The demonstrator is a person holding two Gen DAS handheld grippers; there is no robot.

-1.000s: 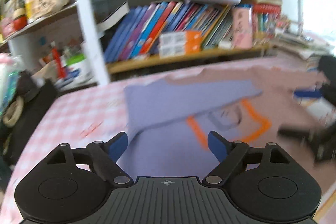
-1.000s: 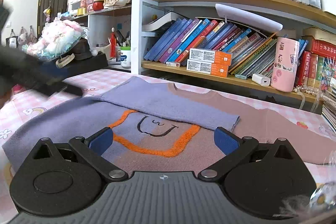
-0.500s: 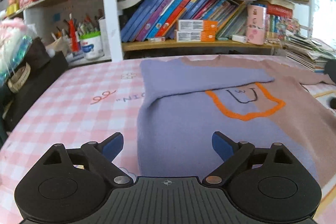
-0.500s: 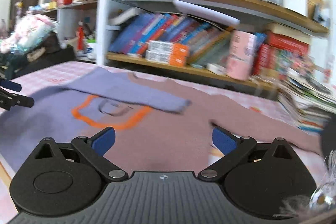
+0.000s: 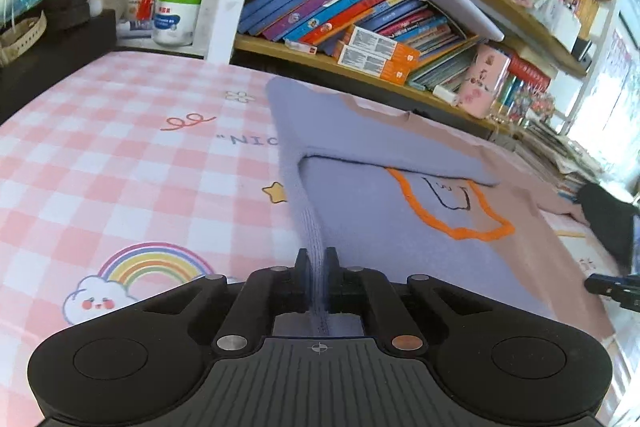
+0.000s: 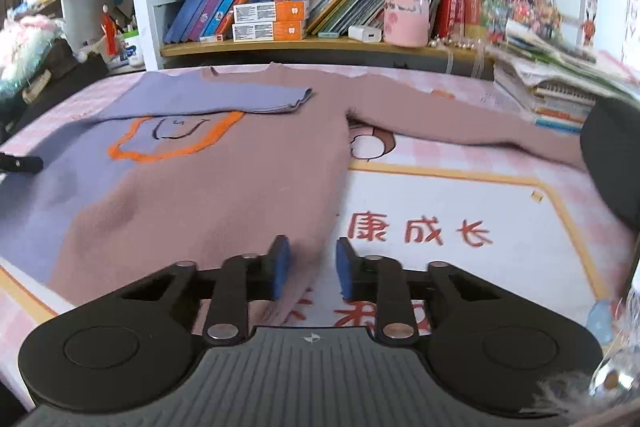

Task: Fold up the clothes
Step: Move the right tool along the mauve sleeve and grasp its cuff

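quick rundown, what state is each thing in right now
purple and brown knit sweater: flat on the table, hem nearest the grippers
purple left sleeve: folded across the chest
brown right sleeve: stretched out, unfolded
left gripper: shut on the sweater's purple edge
right gripper: open, straddling the brown edge

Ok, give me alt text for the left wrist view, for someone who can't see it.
The left claw is shut on the purple side edge of a purple and mauve sweater lying flat on a pink checked tablecloth. One purple sleeve is folded across the chest above an orange outline; crowded bookshelves stand behind.
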